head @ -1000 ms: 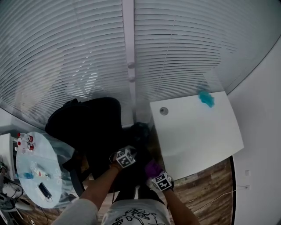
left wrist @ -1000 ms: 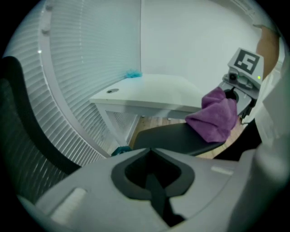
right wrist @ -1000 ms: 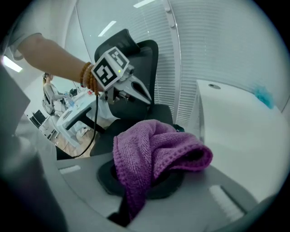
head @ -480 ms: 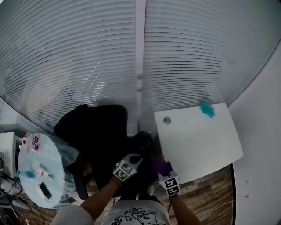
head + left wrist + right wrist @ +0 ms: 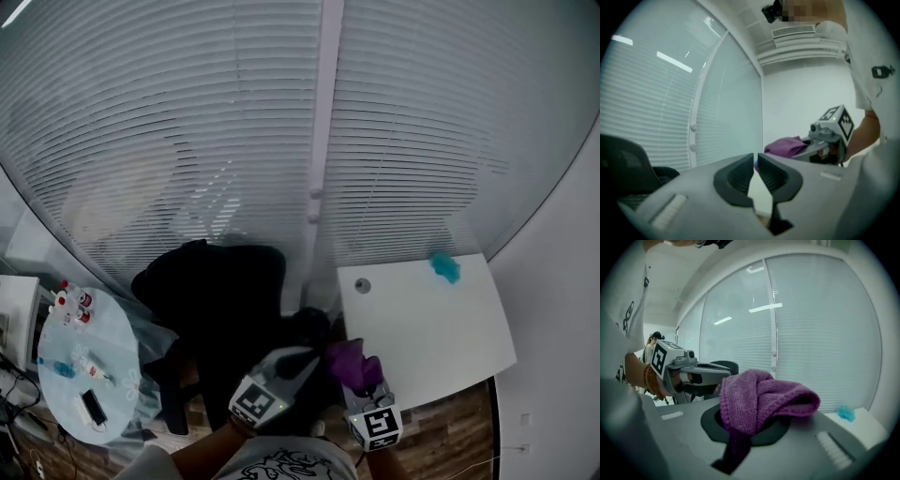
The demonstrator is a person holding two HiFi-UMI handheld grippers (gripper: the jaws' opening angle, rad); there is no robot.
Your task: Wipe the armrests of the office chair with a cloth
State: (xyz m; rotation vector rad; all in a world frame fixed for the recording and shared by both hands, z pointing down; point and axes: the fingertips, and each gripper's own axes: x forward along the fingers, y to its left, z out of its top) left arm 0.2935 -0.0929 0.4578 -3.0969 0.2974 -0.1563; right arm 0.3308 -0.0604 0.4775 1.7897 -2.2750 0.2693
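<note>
Purple cloth [image 5: 759,397] sits clamped in the right gripper [image 5: 748,423]; the left gripper [image 5: 755,165] is closed and empty. Likely still approaching: next, lower onto the chair [image 5: 217,291] ahead-left.

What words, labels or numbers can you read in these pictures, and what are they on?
None readable.
Cubes on left gripper and right gripper: square marker patterns, no letters.
Person's shirt print: too blurred.
Small bottles on round table: labels too small.

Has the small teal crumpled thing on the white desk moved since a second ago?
No. The small teal crumpled thing stays near the white desk's far corner.
</note>
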